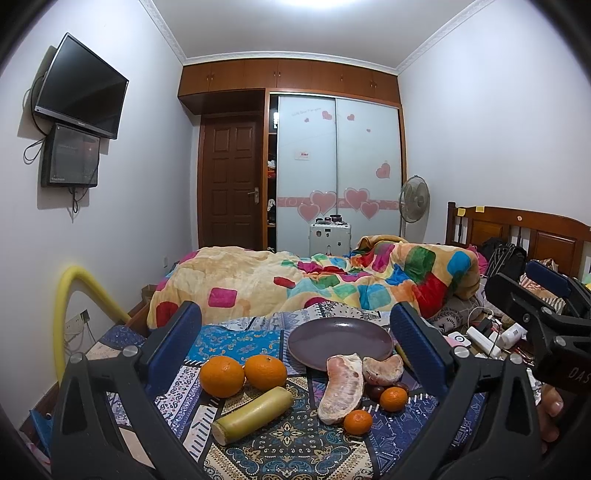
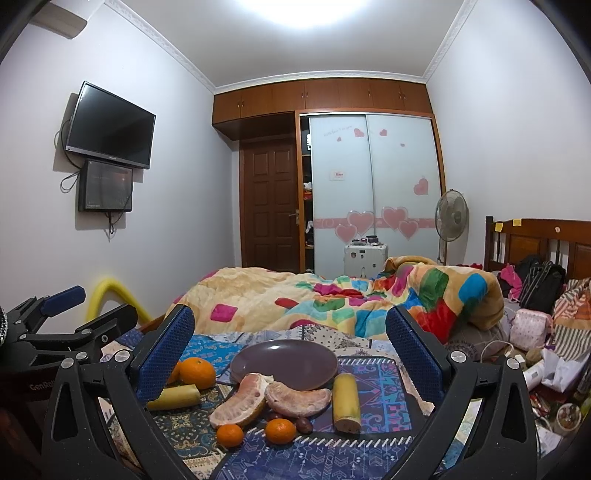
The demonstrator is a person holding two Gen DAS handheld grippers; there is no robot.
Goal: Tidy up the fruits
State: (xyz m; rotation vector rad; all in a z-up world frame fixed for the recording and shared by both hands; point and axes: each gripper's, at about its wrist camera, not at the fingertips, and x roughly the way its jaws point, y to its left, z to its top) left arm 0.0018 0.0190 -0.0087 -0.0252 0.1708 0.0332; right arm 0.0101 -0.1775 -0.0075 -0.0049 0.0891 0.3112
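Here both tools, left tool point(image 1: 295, 350) and right tool point(image 2: 290, 354), hover level, jaws wide.

Two oranges point(image 1: 243, 373), pomelo segments point(image 1: 341, 387), small tangerines point(image 1: 357, 422) and sugarcane pieces point(image 1: 253, 415) lie before an empty purple plate point(image 1: 340, 341).

Pale walls point(image 1: 480, 129) rise to a white ceiling point(image 1: 295, 33) trimmed with moulded cornice, lit brightly from overhead. On the left wall hangs a dark television point(image 1: 81, 86) with a smaller screen point(image 1: 70, 157) just below it, cables dangling. At the far end stands a brown panelled door point(image 1: 231, 184) beside a wardrobe with frosted sliding doors point(image 1: 338, 173) decorated with pink hearts; wooden cupboards point(image 1: 288, 77) run above. A standing fan point(image 1: 414, 199) is near the wooden headboard point(image 1: 524, 229). A colourful quilt point(image 1: 295, 284) covers the bed.
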